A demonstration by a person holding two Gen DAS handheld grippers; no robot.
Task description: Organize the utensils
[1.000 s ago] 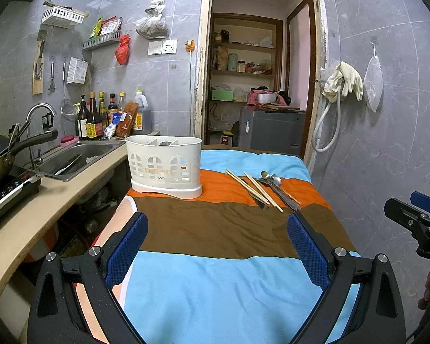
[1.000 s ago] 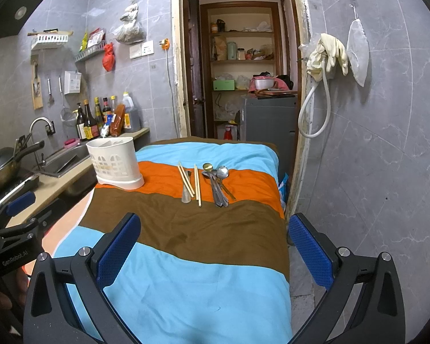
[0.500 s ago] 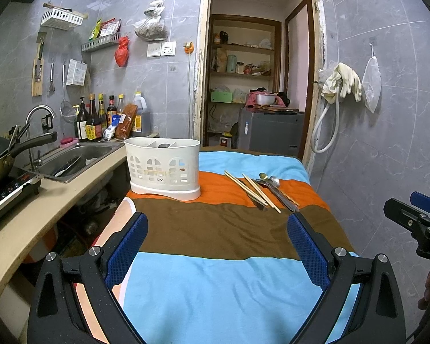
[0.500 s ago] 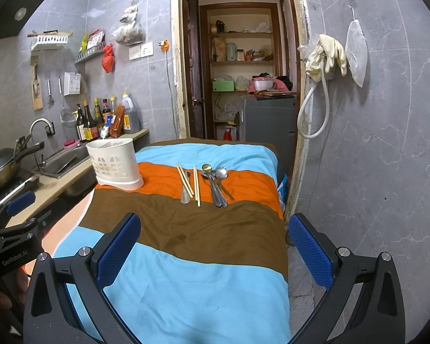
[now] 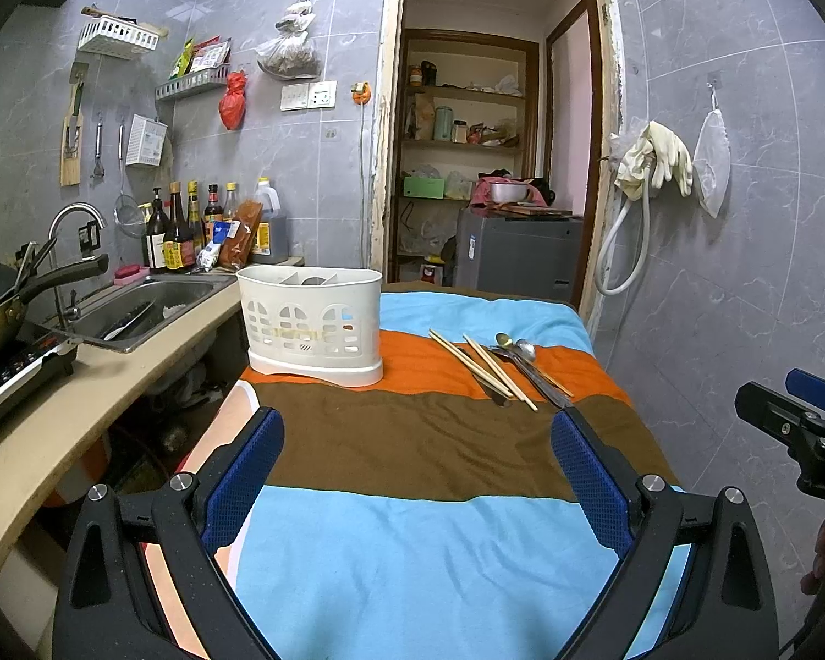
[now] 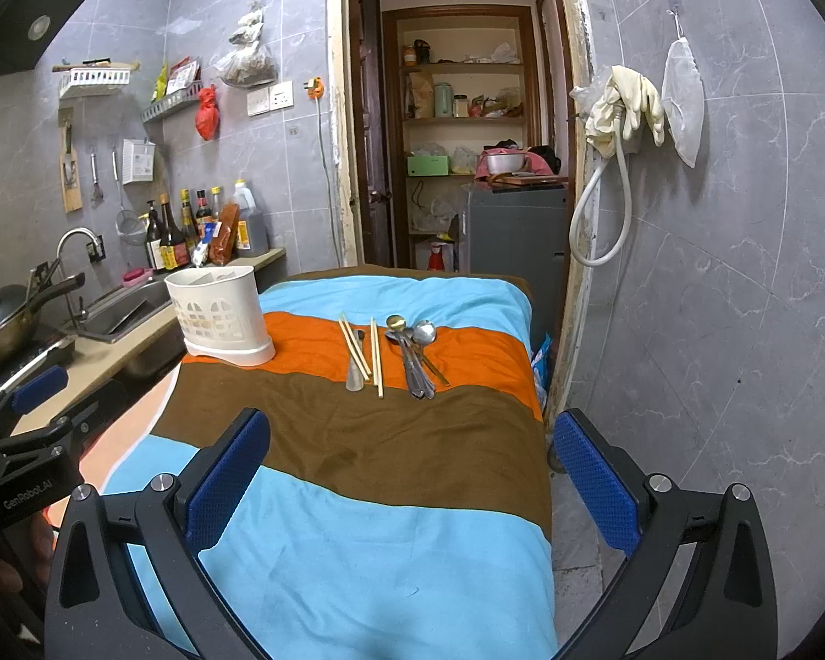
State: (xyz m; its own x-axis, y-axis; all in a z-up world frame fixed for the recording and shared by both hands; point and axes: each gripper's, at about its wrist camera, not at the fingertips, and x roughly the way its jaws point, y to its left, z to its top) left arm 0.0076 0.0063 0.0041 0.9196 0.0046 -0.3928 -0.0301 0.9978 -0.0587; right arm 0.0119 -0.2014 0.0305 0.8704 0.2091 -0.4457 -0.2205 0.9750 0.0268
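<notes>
Nearest the cameras, the left gripper point(image 5: 417, 465) hangs above the blue stripe of the striped cloth point(image 5: 412, 550) with its jaws spread wide and nothing between the blue pads. The right gripper point(image 6: 410, 470) is the same: wide apart, empty, poised over the near blue and brown bands. Each device shows at the edge of the other's view, so the two are held side by side at the near end of the table.

Little has changed over the last second. In the left wrist view the white utensil caddy point(image 5: 311, 324) and the cutlery sit a touch lower and nearer than before, which suggests a slow drift forward; the right wrist view is almost identical. Nothing has been touched, so the sorting has not begun.

Further out, on the orange stripe, the wooden chopsticks point(image 6: 360, 352) lie loosely parallel, with a small dark utensil point(image 6: 355, 371) half under them; I cannot tell what it is. Just beside them to the right is a bundle of metal spoons point(image 6: 415, 355), one with a gold-coloured bowl. The caddy stands upright at the left end of the same stripe, well apart from the cutlery, its dividers visible at the top and its compartments apparently empty.

Beyond the table are the sink point(image 5: 137, 302), sauce bottles and an open pantry doorway.
</notes>
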